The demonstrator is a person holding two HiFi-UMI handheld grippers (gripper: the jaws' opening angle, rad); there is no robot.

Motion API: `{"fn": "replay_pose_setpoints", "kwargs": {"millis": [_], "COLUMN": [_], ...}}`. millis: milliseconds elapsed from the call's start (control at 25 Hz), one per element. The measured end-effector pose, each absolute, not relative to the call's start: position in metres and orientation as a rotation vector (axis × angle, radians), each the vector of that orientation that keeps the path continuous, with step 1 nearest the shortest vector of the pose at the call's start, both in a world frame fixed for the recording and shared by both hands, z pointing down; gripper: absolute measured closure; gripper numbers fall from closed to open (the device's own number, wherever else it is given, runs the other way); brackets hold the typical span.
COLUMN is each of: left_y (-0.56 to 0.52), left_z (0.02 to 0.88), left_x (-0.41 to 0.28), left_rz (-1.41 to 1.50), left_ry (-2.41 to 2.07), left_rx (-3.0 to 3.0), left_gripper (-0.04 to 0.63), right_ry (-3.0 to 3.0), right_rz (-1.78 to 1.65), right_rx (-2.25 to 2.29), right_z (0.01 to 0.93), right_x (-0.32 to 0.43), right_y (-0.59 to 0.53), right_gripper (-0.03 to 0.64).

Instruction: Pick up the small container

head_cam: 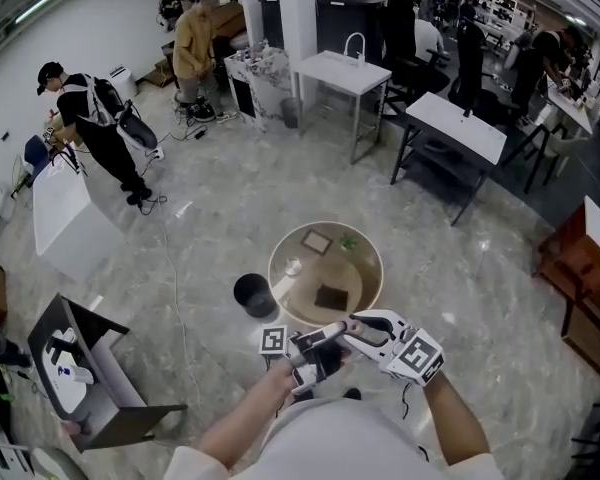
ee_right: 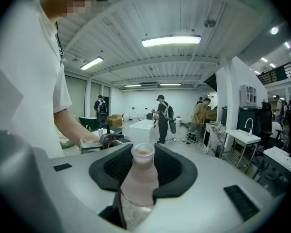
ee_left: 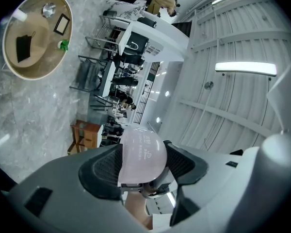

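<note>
Pinkish and clear, the open-mouthed bottle is standing upright in the right claw, whose jaws are pressing its sides. The left claw is gripping a pale pink dome. Both claws are hovering near the round desk.

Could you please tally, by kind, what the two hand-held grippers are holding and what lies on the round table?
Small bottle: 1
Pale pink rounded object: 1
Small frame: 1
Dark square: 1
Green item: 1
Silvery round item: 1
White item at the rim: 1
Total: 7
</note>
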State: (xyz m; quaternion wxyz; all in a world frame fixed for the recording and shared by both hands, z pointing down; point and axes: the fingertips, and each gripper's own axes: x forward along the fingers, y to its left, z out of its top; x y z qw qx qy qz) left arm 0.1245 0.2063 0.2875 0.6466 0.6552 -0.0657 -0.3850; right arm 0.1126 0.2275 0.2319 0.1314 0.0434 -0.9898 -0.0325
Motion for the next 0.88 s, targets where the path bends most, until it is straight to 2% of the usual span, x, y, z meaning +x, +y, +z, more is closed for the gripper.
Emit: {"fn": "replay_pose_setpoints", "kwargs": {"millis": [880], "left_y": [0.209], "left_z": [0.277], "left_x": [0.12], "left_rz": [-0.916], "left_ry": [-0.161], "left_rx": [1.499], "left_gripper": [0.314], "right_ry": [-2.896], "right_rz": [-0.124], "right_rx": [0.063], "right_z": [0.222], "right_x": [0.108], "right_y": [0.231], "right_gripper": [0.465]}}
